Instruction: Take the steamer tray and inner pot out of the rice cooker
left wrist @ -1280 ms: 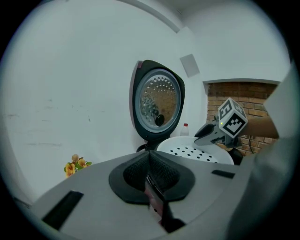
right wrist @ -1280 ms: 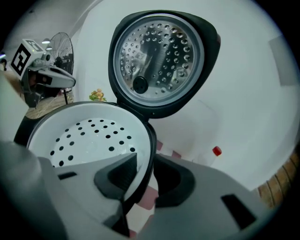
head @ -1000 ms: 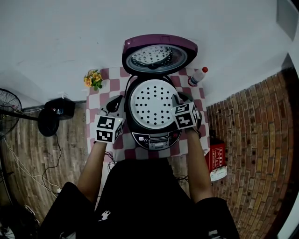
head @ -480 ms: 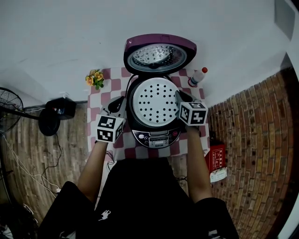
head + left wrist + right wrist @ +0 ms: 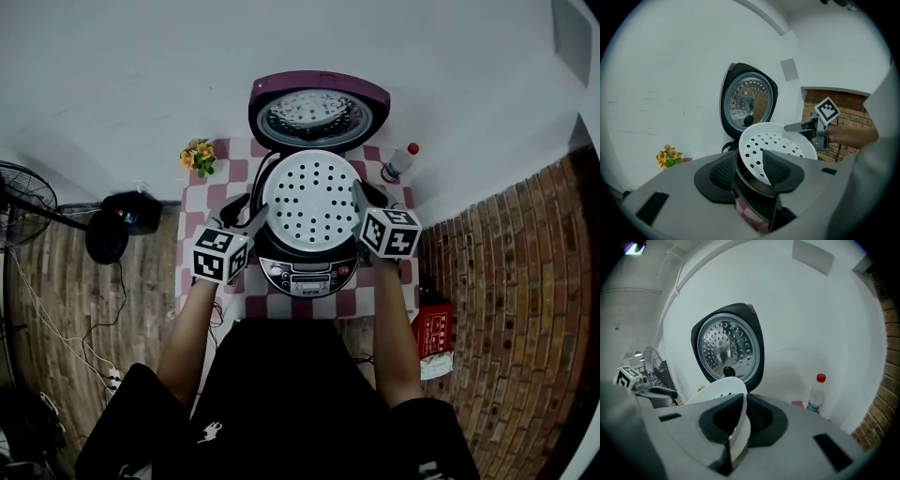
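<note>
The purple rice cooker (image 5: 309,274) stands on the checked table with its lid (image 5: 319,108) up. The white perforated steamer tray (image 5: 311,202) sits raised above its mouth and hides the inner pot. My right gripper (image 5: 362,198) is shut on the tray's right rim, which shows edge-on between its pads (image 5: 740,414). My left gripper (image 5: 247,212) is at the cooker's left side. Its jaws have just been opening and now stand apart (image 5: 750,171), with the tray's edge (image 5: 776,143) and the cooker's dark rim in the gap, and no pad pressing on either.
Yellow flowers (image 5: 197,155) stand at the table's back left and a red-capped bottle (image 5: 398,161) at its back right. A fan (image 5: 23,211) and a black device (image 5: 131,214) are on the floor to the left, and a red box (image 5: 433,333) to the right.
The right gripper has risen with the tray's right rim and rolled, so the tray sits higher over the cooker. The left gripper's jaws have parted from the tray's left rim.
</note>
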{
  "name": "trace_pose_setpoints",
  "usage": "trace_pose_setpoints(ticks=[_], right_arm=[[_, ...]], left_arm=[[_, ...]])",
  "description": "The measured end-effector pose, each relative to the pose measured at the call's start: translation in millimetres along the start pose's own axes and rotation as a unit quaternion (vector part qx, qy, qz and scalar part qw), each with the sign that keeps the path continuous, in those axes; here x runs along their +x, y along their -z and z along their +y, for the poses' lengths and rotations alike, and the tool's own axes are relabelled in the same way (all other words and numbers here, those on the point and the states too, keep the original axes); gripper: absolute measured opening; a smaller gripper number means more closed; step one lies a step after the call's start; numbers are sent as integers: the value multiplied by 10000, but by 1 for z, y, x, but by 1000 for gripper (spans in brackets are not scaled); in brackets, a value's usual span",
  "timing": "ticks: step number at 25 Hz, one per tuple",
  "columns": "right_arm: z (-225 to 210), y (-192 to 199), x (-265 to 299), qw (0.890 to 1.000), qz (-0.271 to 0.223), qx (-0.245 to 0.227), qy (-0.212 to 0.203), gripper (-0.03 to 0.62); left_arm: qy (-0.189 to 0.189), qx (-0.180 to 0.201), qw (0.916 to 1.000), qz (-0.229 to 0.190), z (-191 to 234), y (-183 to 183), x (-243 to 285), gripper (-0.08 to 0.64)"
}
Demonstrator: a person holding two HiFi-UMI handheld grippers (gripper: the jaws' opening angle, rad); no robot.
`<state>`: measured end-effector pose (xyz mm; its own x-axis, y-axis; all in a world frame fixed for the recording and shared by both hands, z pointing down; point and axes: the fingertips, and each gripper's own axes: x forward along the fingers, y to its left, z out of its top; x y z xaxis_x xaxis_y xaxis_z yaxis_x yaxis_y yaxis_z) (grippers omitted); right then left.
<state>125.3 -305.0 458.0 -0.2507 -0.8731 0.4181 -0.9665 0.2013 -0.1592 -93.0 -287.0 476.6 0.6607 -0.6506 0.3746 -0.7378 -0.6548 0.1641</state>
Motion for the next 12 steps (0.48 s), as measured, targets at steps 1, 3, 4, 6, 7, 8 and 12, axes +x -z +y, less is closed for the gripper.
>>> trace_pose_setpoints(ticks=[1, 3, 4, 6, 7, 8, 12], right_arm=[[0, -3, -1, 10000, -55, 13, -68, 25], [1, -8, -4, 9996, -157, 39, -216, 24], [2, -11, -6, 9993, -212, 39, -292, 23], [5, -18, -11, 9983, -346, 57, -464, 23], [7, -21, -14, 9975, -412, 88, -561, 23], [9, -23, -17, 9966, -470, 123, -662, 23], [20, -30, -27, 9917, -688, 172, -1071, 24]], left_arm=[[-73, -26, 10000, 7, -2, 0, -2, 182], [-214, -169, 9996, -17, -6, -1, -7, 160], [-275, -268, 9993, -48, -7, -2, -10, 158], [-386, -447, 9982, -108, -10, -5, -16, 158], [-429, -529, 9976, -130, -11, -6, -19, 160], [-441, -636, 9969, -155, -14, -7, -21, 160], [-363, -1058, 9934, -242, -28, -9, -30, 131]])
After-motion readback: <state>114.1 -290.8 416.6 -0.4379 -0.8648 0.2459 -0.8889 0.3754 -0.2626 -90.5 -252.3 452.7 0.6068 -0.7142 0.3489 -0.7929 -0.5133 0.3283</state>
